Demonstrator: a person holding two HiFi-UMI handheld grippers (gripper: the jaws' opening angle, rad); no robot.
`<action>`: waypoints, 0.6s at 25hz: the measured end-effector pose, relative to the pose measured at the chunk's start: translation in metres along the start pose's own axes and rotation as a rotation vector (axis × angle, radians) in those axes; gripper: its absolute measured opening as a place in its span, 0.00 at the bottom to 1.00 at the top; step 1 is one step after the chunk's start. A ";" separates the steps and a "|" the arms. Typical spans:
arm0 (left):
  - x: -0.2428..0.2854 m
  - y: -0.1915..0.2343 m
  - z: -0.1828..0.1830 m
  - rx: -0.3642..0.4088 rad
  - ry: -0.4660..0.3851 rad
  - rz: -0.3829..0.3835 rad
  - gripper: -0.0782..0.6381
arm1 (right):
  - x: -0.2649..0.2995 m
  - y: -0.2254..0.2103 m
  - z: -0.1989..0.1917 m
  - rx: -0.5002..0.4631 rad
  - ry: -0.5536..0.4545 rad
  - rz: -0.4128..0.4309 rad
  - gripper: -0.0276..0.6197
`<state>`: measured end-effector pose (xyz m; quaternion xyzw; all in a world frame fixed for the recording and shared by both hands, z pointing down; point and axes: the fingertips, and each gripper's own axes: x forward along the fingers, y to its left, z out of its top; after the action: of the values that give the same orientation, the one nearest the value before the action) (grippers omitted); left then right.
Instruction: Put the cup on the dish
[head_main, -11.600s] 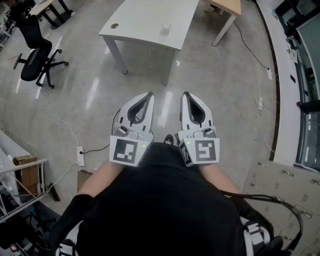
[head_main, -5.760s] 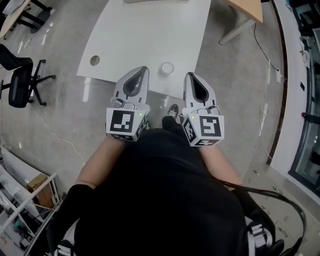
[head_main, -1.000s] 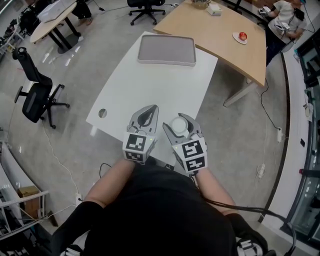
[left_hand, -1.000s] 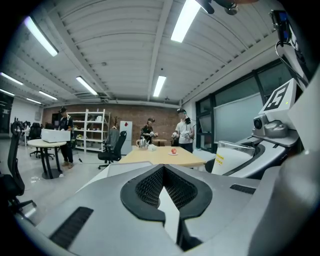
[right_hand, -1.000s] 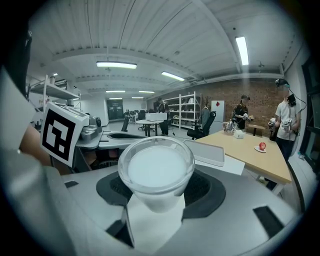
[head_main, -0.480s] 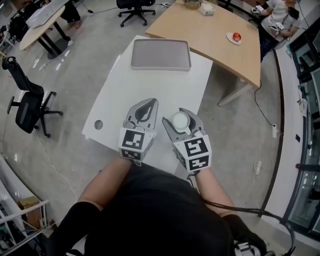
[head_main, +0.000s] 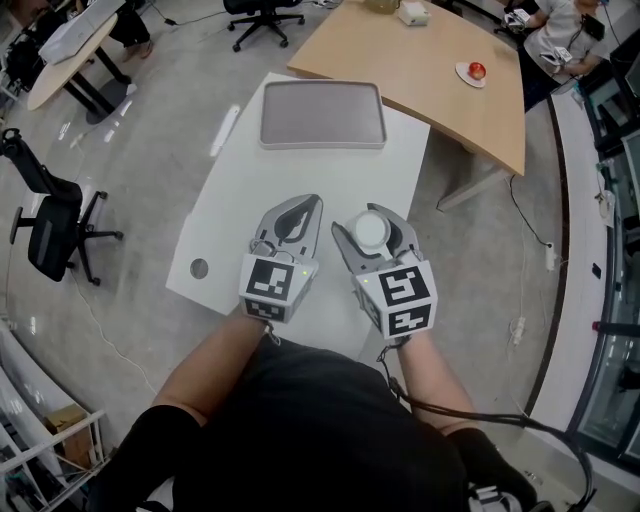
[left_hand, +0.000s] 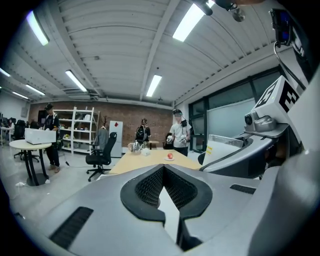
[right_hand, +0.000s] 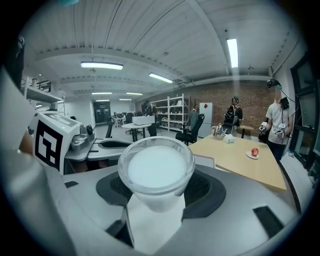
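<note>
White bench below me, cup gripped on my right.
My left hand-held gripper hangs over the bench with its jaws pressed together and nothing between them. My right hand-held gripper is clamped around the upright white cup, over the bench's near part. The grey dish lies well apart at the far end.

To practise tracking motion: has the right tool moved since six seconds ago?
Yes. The right tool went from the edge of the white table inward, onto the cup.

cup over table, dish behind (far end)
</note>
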<state>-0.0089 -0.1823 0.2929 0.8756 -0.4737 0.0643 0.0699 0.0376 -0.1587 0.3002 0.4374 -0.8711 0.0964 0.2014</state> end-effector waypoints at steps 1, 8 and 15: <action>0.004 0.007 -0.001 0.012 0.002 0.006 0.12 | 0.005 -0.003 0.002 0.000 0.002 -0.004 0.44; 0.032 0.048 -0.007 0.029 0.006 -0.002 0.12 | 0.053 -0.015 0.012 0.014 0.022 -0.018 0.44; 0.065 0.100 -0.022 0.018 0.033 0.026 0.12 | 0.104 -0.033 0.012 0.034 0.044 -0.028 0.44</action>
<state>-0.0585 -0.2855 0.3326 0.8689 -0.4830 0.0838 0.0690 0.0050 -0.2580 0.3340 0.4508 -0.8585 0.1178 0.2142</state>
